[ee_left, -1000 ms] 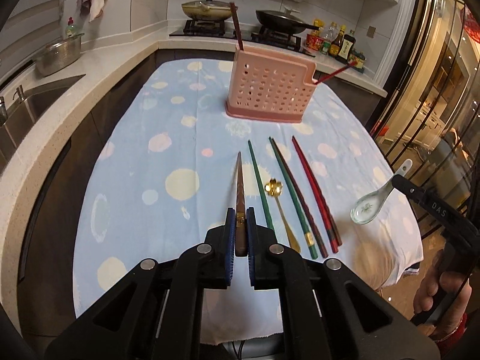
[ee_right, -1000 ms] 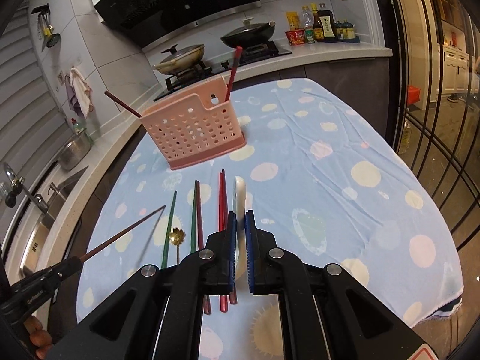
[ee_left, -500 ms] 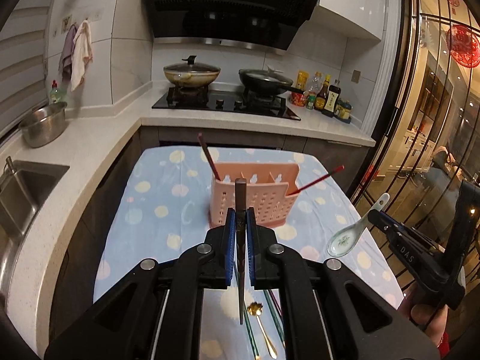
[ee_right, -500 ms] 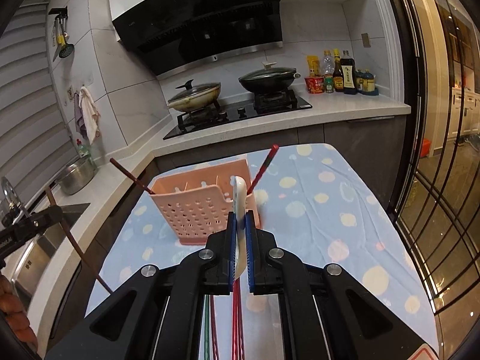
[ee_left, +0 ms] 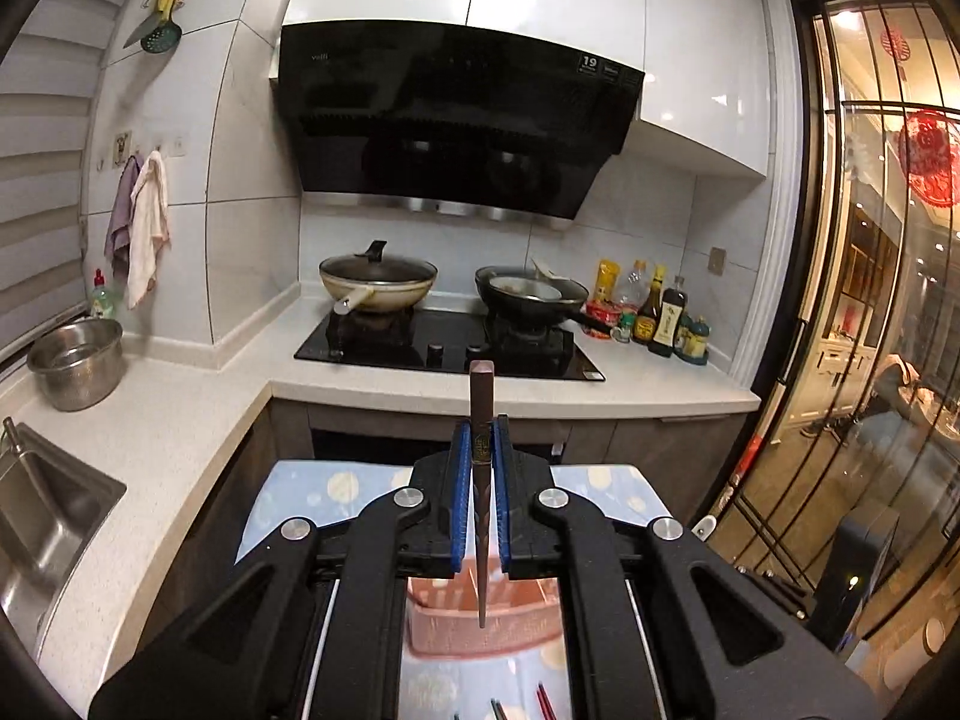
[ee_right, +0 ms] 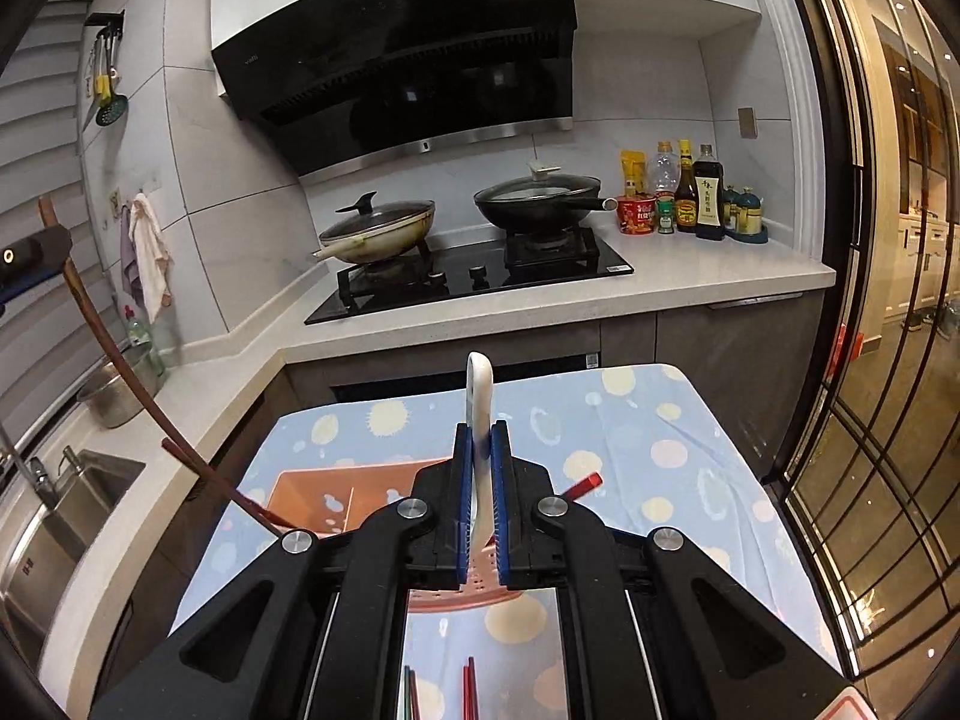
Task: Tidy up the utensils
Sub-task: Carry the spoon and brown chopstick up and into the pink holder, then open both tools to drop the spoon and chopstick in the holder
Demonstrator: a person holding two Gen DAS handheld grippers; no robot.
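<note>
Above the pink basket (ee_left: 480,618), your left gripper (ee_left: 481,480) is pinching a dark brown chopstick (ee_left: 482,456) between its blue pads (ee_left: 459,492). Chopstick stands roughly vertical, thick end up past the fingertips, thin tip hanging down over the basket's open top. Whether the tip touches anything inside: can't tell.

Your right gripper (ee_right: 481,480) is pressed onto a white spoon (ee_right: 480,402) at the handle; handle end sticks up beyond the pads (ee_right: 461,498), bowl end hidden below between the fingers. This gripper also sits over the basket (ee_right: 336,498), towards its right part.

Basket rests on the table w/ the blue spotted cloth (ee_right: 660,438). One brown chopstick (ee_right: 240,495) already leans out of the basket's left side, one red chopstick (ee_right: 585,485) out of its right side.

Right view, far left: the left gripper shows w/ its chopstick curving down towards the basket.

Loose chopsticks, green (ee_right: 408,693) and red (ee_right: 468,687), lie on the cloth near you, seen only partly between the gripper arms.

Background: stove w/ two lidded pans (ee_left: 378,285), sauce bottles (ee_right: 696,195), steel pot (ee_left: 77,363) by the sink (ee_left: 36,516).
</note>
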